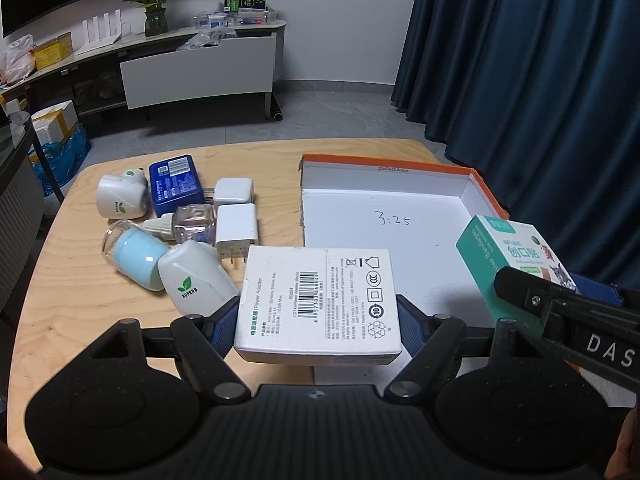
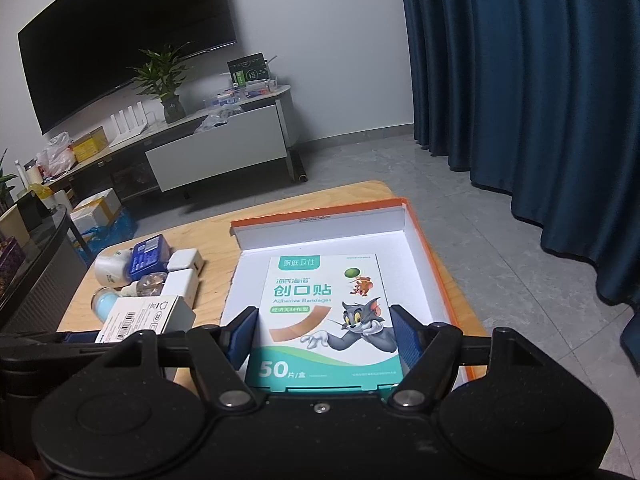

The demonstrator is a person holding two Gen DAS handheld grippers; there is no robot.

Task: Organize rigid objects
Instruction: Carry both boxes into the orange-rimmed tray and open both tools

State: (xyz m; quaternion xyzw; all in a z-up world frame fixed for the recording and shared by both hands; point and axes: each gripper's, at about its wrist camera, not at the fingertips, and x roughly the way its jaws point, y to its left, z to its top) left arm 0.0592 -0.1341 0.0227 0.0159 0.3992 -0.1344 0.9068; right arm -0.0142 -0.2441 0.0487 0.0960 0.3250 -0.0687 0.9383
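The left gripper point(image 1: 318, 312) is clamping a white cardboard power-adapter box point(image 1: 320, 300), and the right gripper point(image 2: 324, 336) is clamping a teal-and-white adhesive-bandage box point(image 2: 324, 312). Both are hovering over the orange-rimmed white cardboard tray point(image 1: 384, 184) sitting on the light wooden table point(image 1: 72, 264).

White adapter box point(image 1: 318, 300) between left gripper point(image 1: 318, 320) fingers point(image 1: 224, 320), seemingly above tray point(image 1: 384, 172) edge.
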